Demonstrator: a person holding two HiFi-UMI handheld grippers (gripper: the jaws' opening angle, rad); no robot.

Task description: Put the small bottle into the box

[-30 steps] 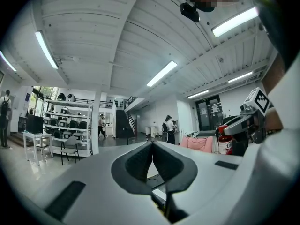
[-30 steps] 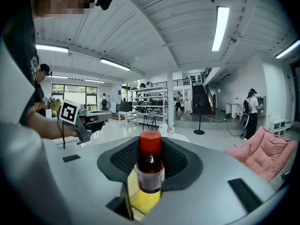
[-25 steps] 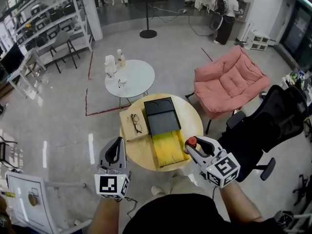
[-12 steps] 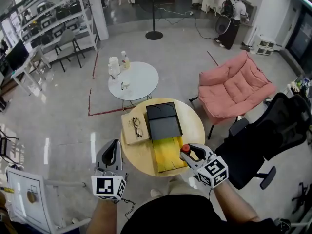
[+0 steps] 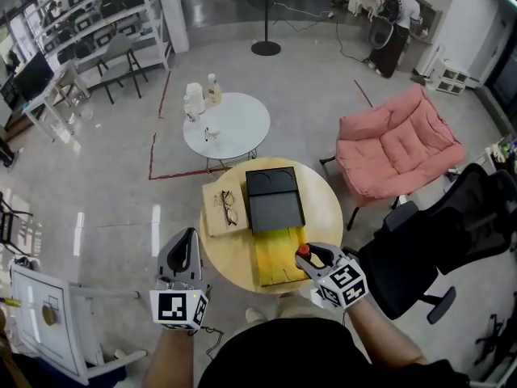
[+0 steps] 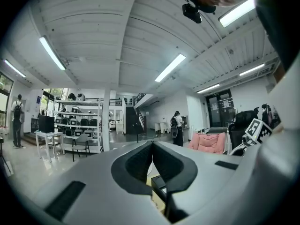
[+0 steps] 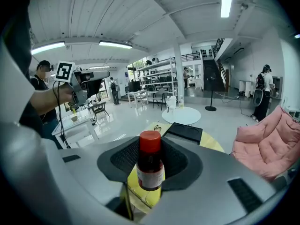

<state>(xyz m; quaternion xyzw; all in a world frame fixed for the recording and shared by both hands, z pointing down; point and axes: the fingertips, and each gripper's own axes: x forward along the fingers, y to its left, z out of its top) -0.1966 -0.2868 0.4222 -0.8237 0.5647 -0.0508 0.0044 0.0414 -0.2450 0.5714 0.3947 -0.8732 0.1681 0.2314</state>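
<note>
My right gripper (image 5: 308,256) is shut on a small dark bottle with a red cap (image 5: 304,250), held upright at the near right edge of the round wooden table (image 5: 318,192). In the right gripper view the small bottle (image 7: 150,165) stands between the dark pads. The box (image 5: 276,252) is open on the table with a yellow inside, its black lid (image 5: 273,201) lying beyond it. My left gripper (image 5: 189,246) hovers off the table's near left edge; its jaws (image 6: 152,158) are pressed together with nothing between them.
A tan book with eyeglasses (image 5: 225,208) lies left of the box. A white round table (image 5: 234,128) with bottles stands farther away. A pink armchair (image 5: 400,146) and a black office chair (image 5: 452,225) are at the right. A person (image 5: 400,18) stands far back.
My right gripper, with the bottle in it, has moved left and nearer to the yellow box. The left gripper has stayed about where it was.
</note>
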